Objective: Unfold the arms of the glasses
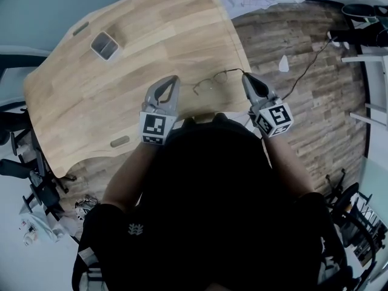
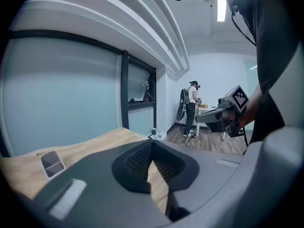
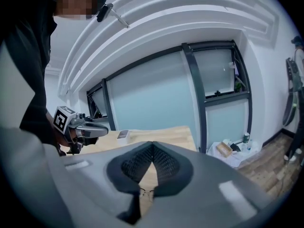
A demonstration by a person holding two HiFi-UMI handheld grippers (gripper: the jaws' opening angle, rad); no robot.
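Both my left hand-held gripper (image 1: pixel 174 79) and right hand-held gripper (image 1: pixel 245 76) are closed, empty; the glasses (image 1: pixel 210 82) lie between them on the worktop (image 1: pixel 151 35), one arm seemingly out.

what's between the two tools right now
The glasses, lying on the wooden table between the left tool and the right tool. The head view shows this best.

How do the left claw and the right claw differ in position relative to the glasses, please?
The left claw stands clear of the glasses; the right claw has its tip by the end of one arm. The glasses show beneath the right claw in its view; only the table shows beneath the left claw. Both are shut, holding nothing.
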